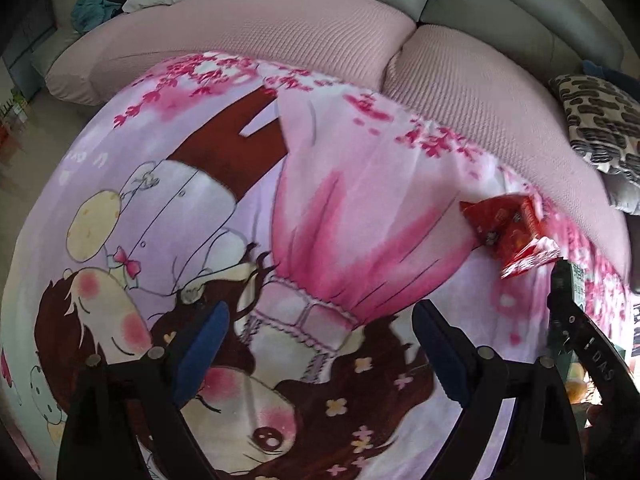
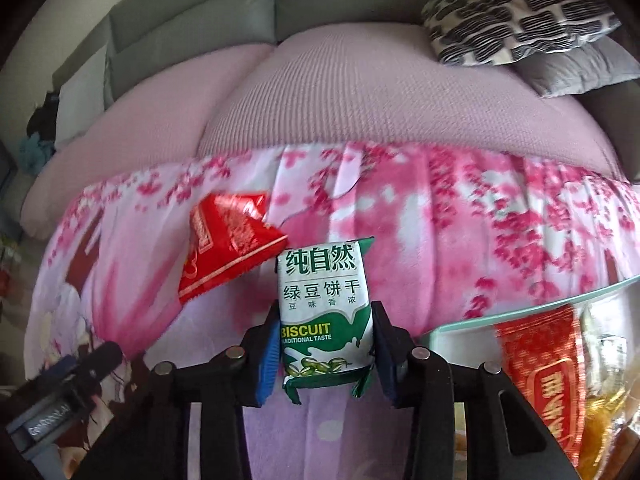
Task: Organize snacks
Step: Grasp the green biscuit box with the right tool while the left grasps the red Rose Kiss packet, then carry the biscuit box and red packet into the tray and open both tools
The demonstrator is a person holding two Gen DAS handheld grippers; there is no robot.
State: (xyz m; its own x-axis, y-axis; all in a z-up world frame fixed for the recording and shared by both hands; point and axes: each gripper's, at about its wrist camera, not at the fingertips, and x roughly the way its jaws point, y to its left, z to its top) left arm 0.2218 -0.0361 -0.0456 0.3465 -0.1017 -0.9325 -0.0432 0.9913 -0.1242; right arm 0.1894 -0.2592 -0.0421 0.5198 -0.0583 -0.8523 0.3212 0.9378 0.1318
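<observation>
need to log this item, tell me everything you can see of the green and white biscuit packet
The green and white biscuit packet is a small, glossy, pillow-shaped wrapper, seemingly plastic film, sealed and puffy, with crimped green ends. It bears Chinese characters above, "BISCUIT" and "traditional taste" below, and pictured green beans near the bottom. It stands upright, held at its lower sides by the blue pads of the right gripper, which is shut on it. Its upper left corner meets or overlaps the red snack packet, above the pink cartoon blanket.
</observation>
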